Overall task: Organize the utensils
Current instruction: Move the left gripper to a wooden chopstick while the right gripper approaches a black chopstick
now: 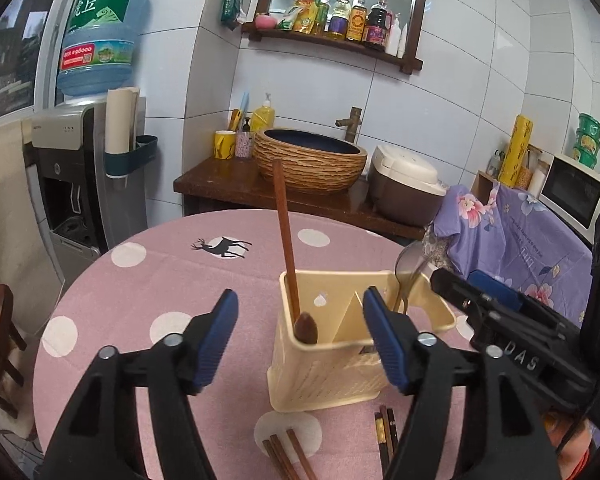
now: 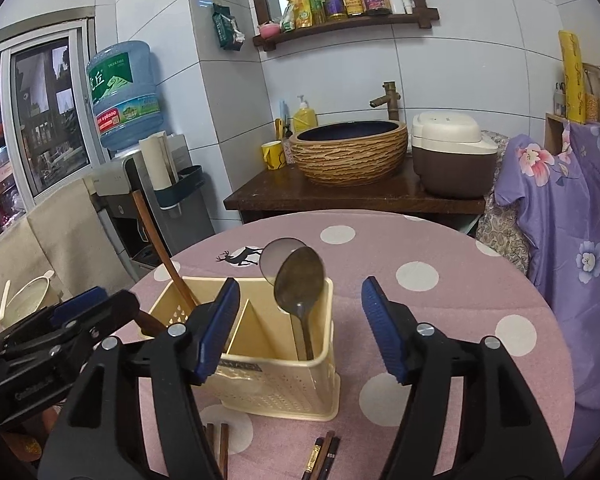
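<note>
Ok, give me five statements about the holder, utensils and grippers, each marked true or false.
1. The wooden spoon stands in the utensil holder. True.
2. The metal spoon lies flat on the table. False: it stands in the holder, bowl up.
3. Chopsticks lie on the tablecloth in front of the holder. True.
4. The left gripper clamps the wooden spoon. False: it is open and holds nothing.
5. The right gripper is open. True.
</note>
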`<state>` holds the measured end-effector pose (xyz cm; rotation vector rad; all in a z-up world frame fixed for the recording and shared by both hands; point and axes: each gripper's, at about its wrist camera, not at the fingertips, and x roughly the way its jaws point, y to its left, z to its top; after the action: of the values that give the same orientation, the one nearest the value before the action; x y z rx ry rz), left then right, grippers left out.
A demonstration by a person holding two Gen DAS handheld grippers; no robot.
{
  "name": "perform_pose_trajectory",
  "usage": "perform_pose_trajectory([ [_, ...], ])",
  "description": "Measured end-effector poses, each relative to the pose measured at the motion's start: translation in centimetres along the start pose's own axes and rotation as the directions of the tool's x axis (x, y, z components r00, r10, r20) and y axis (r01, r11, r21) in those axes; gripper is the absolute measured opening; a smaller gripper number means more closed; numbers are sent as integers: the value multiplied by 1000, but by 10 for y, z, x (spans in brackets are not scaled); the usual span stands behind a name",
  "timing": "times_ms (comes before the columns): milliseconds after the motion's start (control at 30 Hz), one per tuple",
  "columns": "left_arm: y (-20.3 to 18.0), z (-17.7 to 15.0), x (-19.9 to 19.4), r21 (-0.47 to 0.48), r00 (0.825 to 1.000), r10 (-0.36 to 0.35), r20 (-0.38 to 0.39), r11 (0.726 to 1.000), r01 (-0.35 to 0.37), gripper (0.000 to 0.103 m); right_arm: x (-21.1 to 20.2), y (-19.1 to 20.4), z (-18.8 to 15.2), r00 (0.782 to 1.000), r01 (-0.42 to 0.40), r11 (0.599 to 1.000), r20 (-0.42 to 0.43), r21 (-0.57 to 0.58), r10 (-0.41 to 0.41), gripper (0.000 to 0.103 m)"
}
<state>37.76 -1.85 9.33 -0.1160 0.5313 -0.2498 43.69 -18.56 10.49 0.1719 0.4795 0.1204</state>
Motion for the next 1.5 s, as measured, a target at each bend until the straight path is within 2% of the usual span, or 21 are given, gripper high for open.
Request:
perform_pose_trajectory([
  [133,3,-16,-12,13,999,30,-18,999,-30,81,-19,-3,-12,999,33,999,-7,-4,-33,67],
  [233,7,-32,-17,16,998,42,-48,999,-42,84,-31,-4,-27,998,47,999,-31,-21,-48,70],
  [433,12,-73,-17,34,987,72,-146,997,-68,85,-36,-9,-73,986,49,998,-155,-42,-55,70],
  [700,17,-125,-11,35,962,108,-250,994,-103,85,-30,-17,-136,955,81,996,-282,-37,-89,70],
  [800,19,-140,-9,15,955,100,-280,995,-100,82,-29,-21,-149,946,92,996,-311,-19,-93,70],
  [1033,19,-158,-3,4,938,90,-334,996,-94,64,-27,-28,-172,925,106,994,-368,1,-98,69],
  [1133,13,-161,2,20,934,94,-346,995,-93,60,-24,-25,-175,919,110,994,-379,-13,-106,68],
  [1367,1,-166,10,64,930,115,-349,993,-99,57,-14,-11,-182,901,114,991,-413,-70,-133,67],
  [1500,0,-165,10,81,928,132,-349,991,-110,57,-12,-6,-181,899,116,989,-414,-90,-143,67],
])
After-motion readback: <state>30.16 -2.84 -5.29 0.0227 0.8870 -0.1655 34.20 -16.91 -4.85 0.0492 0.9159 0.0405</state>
